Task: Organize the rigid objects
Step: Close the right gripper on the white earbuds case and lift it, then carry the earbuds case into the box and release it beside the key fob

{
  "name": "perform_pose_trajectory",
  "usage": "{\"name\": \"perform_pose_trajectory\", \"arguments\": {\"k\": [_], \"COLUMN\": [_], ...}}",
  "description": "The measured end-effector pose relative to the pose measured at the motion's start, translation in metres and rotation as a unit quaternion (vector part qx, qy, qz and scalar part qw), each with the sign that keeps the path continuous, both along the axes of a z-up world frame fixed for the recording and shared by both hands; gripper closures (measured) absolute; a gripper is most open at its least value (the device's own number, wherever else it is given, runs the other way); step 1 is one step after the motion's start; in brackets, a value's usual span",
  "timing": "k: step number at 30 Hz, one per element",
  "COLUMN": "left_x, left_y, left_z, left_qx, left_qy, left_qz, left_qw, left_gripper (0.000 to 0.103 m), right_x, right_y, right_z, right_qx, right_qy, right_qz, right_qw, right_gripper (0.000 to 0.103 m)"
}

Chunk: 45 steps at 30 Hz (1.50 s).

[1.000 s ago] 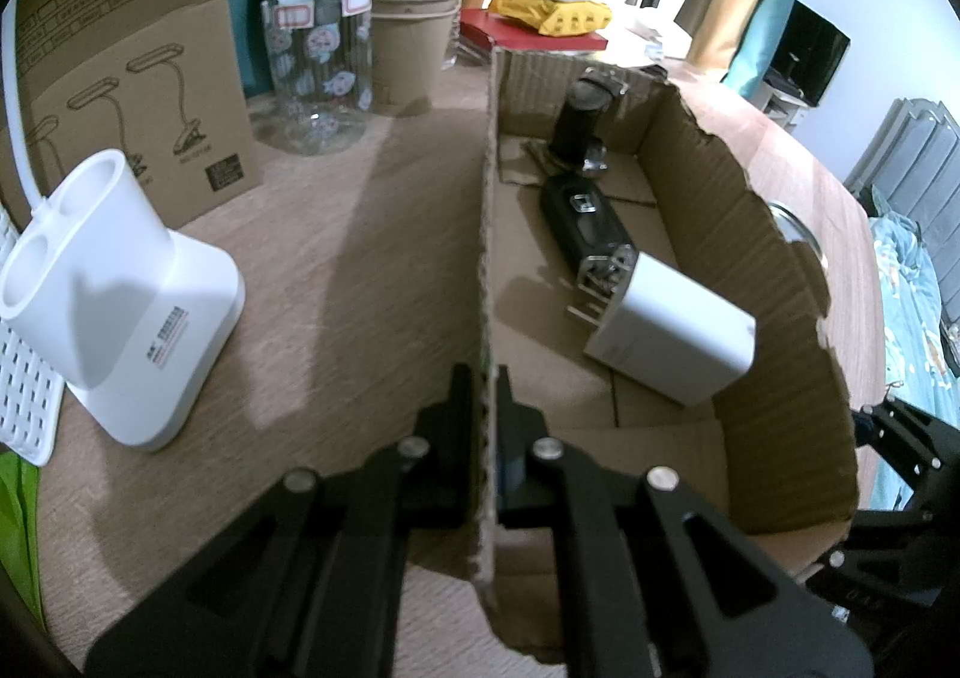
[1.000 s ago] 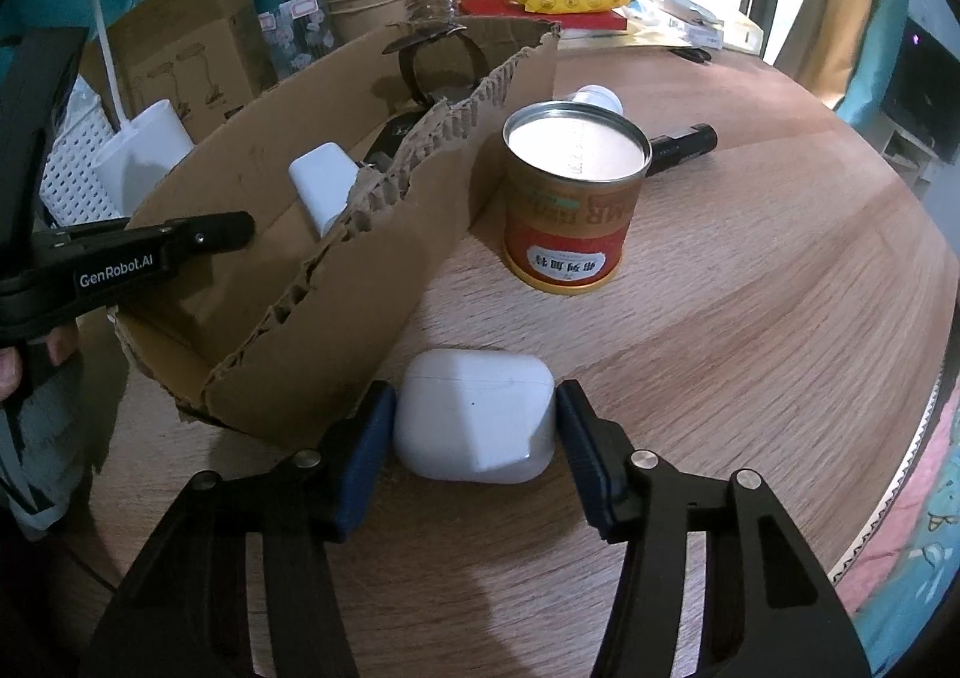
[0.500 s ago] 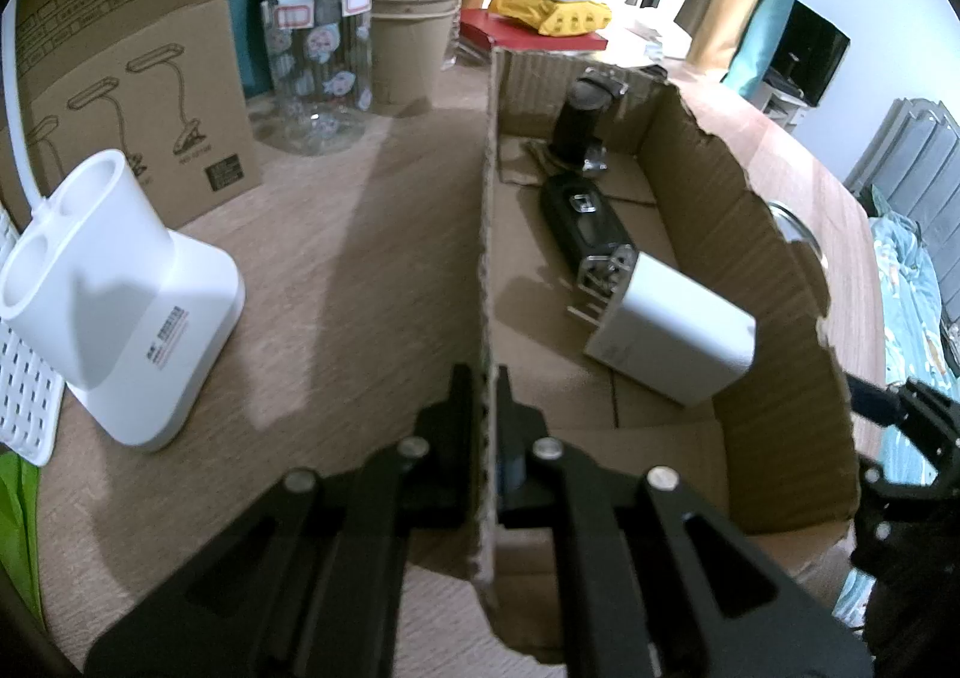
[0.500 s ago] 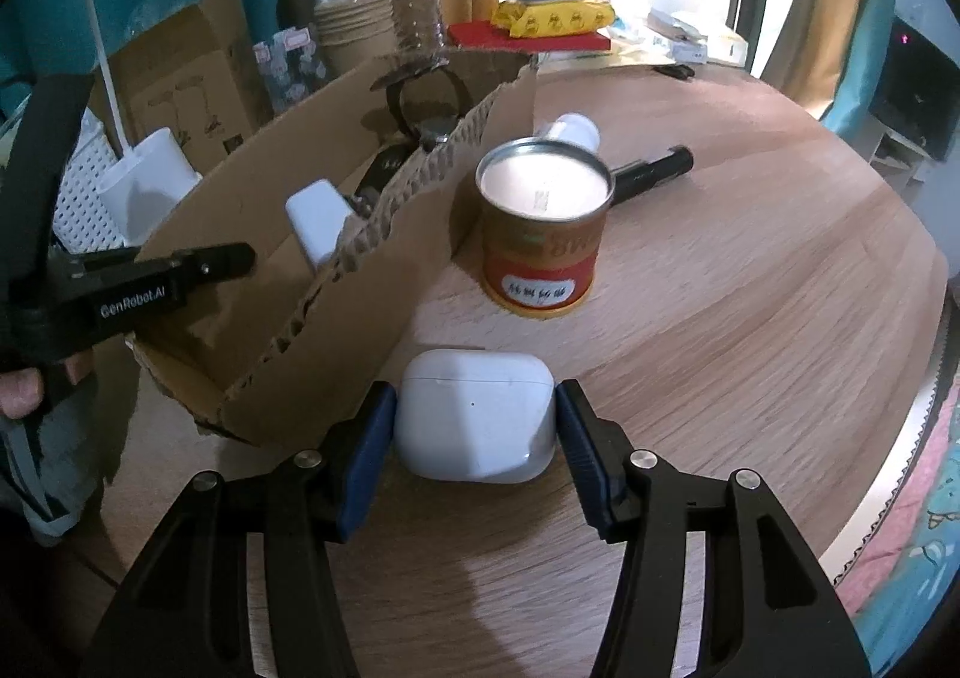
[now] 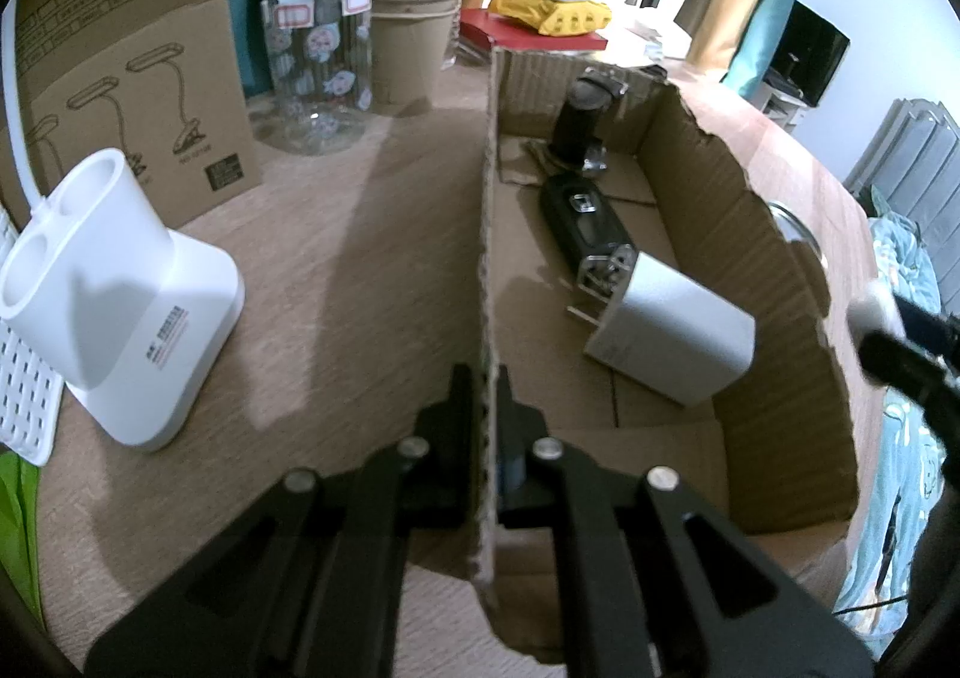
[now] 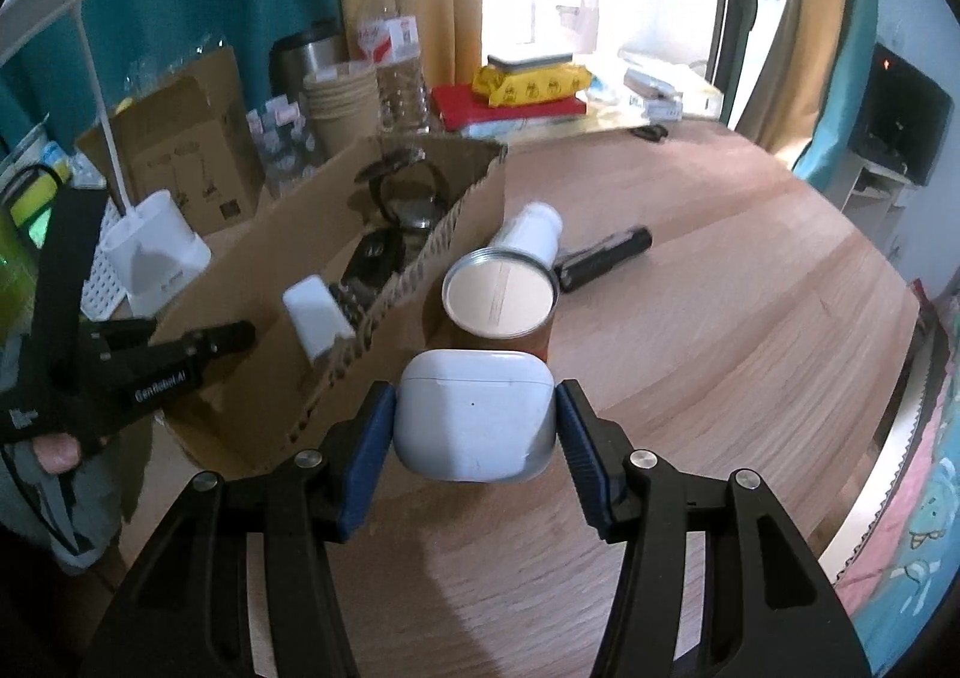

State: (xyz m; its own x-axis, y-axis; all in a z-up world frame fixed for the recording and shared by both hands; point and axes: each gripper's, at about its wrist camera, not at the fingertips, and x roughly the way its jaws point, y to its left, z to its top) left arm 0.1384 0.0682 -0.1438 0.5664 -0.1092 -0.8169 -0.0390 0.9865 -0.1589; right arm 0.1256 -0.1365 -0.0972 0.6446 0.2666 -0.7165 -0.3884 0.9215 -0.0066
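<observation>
Cardboard box (image 5: 774, 372) holds a white charger (image 5: 672, 336) and black devices (image 5: 585, 216). Left tool (image 5: 486, 384) pinches its wall; right tool (image 6: 474, 414) grips a white earbud case (image 6: 474, 420), lid uppermost.

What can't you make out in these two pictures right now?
- Left wrist view: the tin is hidden behind the cardboard box wall, except its rim.
- Left wrist view: the earbud case is a blurred white patch by the right edge.
- Right wrist view: the tin's label is covered by the earbud case.
</observation>
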Motion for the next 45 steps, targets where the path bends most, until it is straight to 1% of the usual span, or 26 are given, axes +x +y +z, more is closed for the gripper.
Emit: {"name": "perform_pose_trajectory", "arguments": {"k": [13, 24, 28, 36, 45], "left_x": [-0.001, -0.001, -0.001, -0.001, -0.003], "left_y": [0.000, -0.001, -0.001, -0.001, -0.005], "left_z": [0.000, 0.001, 0.001, 0.001, 0.002], "left_qx": [0.000, 0.000, 0.000, -0.001, -0.004], "left_qy": [0.000, 0.000, 0.000, 0.000, 0.001], "left_qz": [0.000, 0.000, 0.000, -0.001, -0.001], "left_qw": [1.0000, 1.0000, 1.0000, 1.0000, 1.0000], "left_gripper": [0.098, 0.098, 0.099, 0.099, 0.098], "right_x": [0.012, 0.030, 0.040, 0.061, 0.085], "right_y": [0.014, 0.050, 0.064, 0.078, 0.087], "right_z": [0.031, 0.045, 0.044, 0.036, 0.013], "right_qx": [0.004, 0.008, 0.010, 0.019, 0.009], "right_qy": [-0.032, -0.047, -0.046, -0.028, -0.003], "right_qz": [0.016, 0.051, 0.060, 0.067, 0.058], "right_qw": [0.999, 0.998, 0.997, 0.997, 0.998], "right_gripper": [0.046, 0.046, 0.046, 0.046, 0.046]}}
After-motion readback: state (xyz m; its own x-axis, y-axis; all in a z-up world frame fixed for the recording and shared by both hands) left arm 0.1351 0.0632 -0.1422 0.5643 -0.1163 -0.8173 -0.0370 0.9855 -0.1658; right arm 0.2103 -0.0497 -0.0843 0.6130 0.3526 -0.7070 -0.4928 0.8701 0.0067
